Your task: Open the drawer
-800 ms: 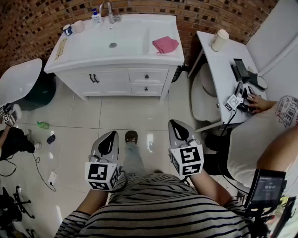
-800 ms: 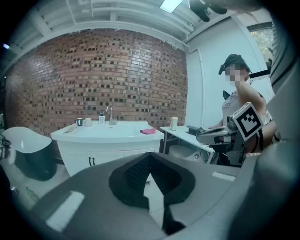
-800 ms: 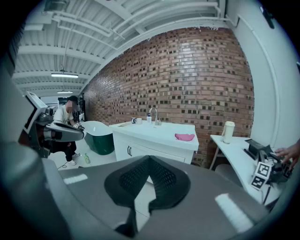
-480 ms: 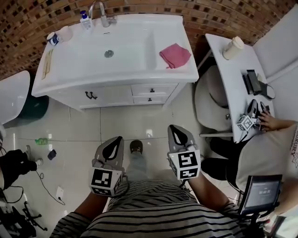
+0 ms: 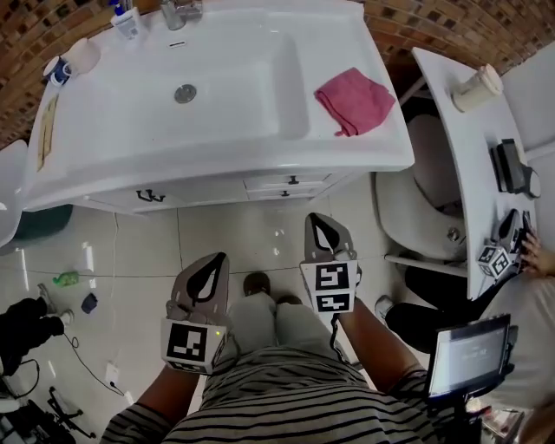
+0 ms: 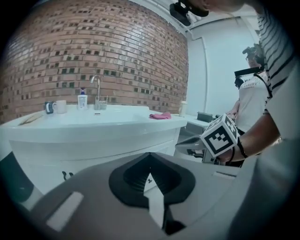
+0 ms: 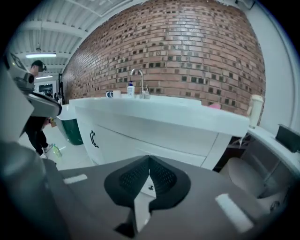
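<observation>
Facing two drawers (image 5: pixel 290 182), left tool (image 5: pixel 212 261), right tool (image 5: pixel 322 220); both closed

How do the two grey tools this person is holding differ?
The right grey gripper reaches further toward the white sink cabinet than the left grey gripper. The right gripper's marker cube shows two patterned faces; the left gripper's marker cube shows one. Both are shut, empty, and point toward the cabinet.

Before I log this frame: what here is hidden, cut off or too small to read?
- Drawers: head view, the sink counter's overhang hides all but a strip with knobs.
- Drawers again, right gripper view: the right gripper's body covers much of them.
- Faucet: head view, cut off by the top edge.
- Tablet screen: head view, print too small.
</observation>
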Tool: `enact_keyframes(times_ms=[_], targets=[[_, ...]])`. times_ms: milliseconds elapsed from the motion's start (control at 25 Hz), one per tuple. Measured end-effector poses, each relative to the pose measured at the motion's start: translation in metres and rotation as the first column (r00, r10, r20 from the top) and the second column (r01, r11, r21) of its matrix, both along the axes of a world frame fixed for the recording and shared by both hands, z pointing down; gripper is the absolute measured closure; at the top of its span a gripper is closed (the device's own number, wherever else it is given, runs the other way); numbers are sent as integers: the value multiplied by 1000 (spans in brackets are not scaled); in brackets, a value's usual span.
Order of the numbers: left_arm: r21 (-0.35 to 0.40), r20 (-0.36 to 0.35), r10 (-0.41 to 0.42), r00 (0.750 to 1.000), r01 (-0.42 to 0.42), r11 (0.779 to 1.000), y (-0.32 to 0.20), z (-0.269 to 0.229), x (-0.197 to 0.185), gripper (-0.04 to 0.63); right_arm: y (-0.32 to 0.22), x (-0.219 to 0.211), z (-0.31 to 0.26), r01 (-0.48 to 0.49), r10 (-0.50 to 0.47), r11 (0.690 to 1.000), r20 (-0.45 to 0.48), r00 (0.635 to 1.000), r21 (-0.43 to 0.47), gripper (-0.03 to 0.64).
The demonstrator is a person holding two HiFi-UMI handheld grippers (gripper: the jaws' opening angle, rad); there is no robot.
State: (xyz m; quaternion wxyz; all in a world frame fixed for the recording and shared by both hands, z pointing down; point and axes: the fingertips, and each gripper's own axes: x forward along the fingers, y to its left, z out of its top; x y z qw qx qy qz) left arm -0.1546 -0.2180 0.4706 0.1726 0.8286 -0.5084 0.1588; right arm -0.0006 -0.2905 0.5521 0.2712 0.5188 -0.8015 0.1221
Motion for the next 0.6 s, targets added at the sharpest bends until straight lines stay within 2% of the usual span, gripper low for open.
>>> enact_keyframes(times_ms=[40, 80, 320, 600], targets=[[10, 0, -10, 1000, 10, 1000, -6, 14, 0, 580, -9, -1, 21, 0, 0, 1000, 0, 1000, 1, 581], [14, -3, -22, 1000, 22, 1000, -11, 29, -1, 581, -18, -2, 43, -4, 4, 1000, 4, 1000, -3, 506], [-15, -27, -87, 996, 87, 996, -26, 104, -10, 580, -69, -5, 139, -69, 69, 998, 25, 997, -4, 474], [-21, -1, -102, 995, 102, 995, -25, 139, -21, 581, -104, -16, 172, -120, 119, 992, 13, 993, 31, 457]])
